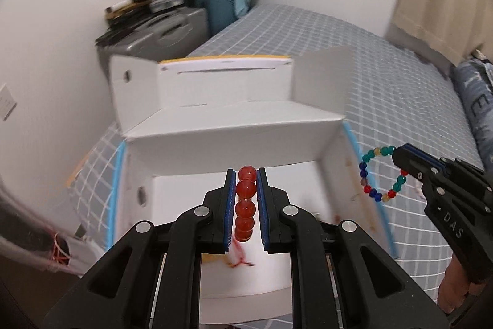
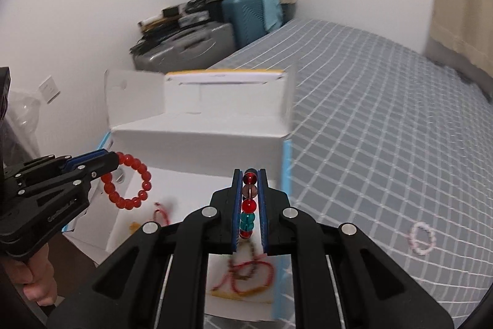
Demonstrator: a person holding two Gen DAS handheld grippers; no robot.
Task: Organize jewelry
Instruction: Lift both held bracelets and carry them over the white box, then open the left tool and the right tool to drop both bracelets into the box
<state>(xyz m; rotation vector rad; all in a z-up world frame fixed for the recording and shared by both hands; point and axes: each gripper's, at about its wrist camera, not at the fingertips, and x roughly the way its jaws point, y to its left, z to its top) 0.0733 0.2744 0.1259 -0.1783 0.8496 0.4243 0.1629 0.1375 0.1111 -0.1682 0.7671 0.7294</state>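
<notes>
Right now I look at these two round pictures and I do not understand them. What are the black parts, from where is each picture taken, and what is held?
No robot: a person holds a two-finger tool in each hand, each carrying a forward-looking fisheye camera. In the left camera's picture, the left tool is shut on a red bead bracelet. In the right camera's picture, the right tool is shut on a multicolored bead bracelet. Both hang over an open white box on a checked bed cover. Red and yellow cords lie in the box; a pale pink bracelet lies on the cover.
</notes>
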